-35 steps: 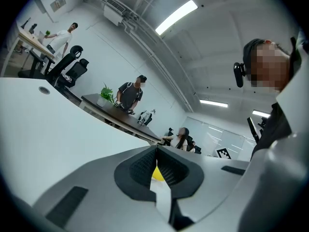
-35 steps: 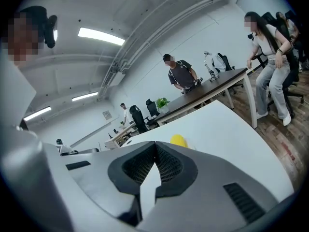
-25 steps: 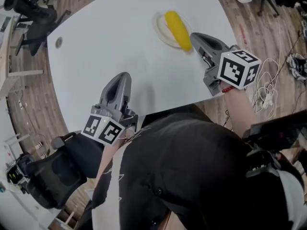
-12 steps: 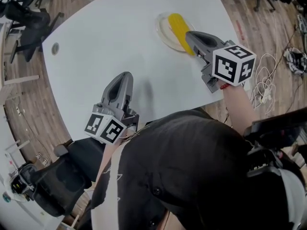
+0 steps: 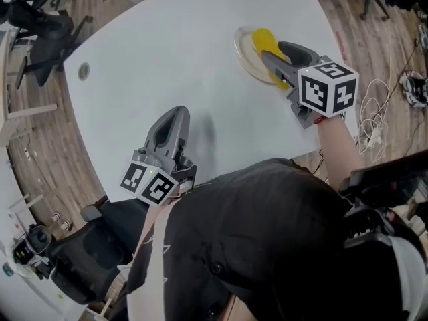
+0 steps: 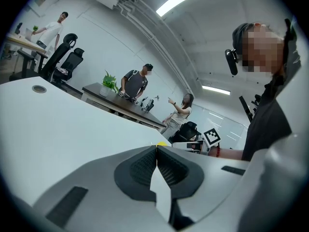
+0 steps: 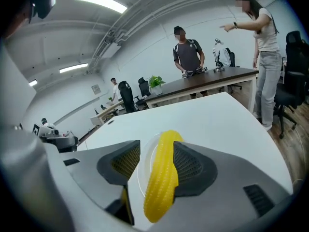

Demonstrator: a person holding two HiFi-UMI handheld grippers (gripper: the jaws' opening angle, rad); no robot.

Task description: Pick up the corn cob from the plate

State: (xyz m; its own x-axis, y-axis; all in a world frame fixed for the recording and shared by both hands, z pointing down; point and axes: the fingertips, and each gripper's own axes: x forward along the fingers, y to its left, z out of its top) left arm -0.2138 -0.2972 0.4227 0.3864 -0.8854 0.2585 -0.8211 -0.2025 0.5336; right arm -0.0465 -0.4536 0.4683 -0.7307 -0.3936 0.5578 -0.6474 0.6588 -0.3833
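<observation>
Right tool (image 7: 157, 151) opening around one cob (image 7: 161, 180)

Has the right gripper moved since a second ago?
Yes: the right gripper has advanced over the plate, whose near rim its tip only reached before. Its jaws are opening, with the corn between them.

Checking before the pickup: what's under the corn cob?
A pale plate on the white table. The corn cob and the right claw, opening with the cob between its jaws, cover the plate's middle and near side.
</observation>
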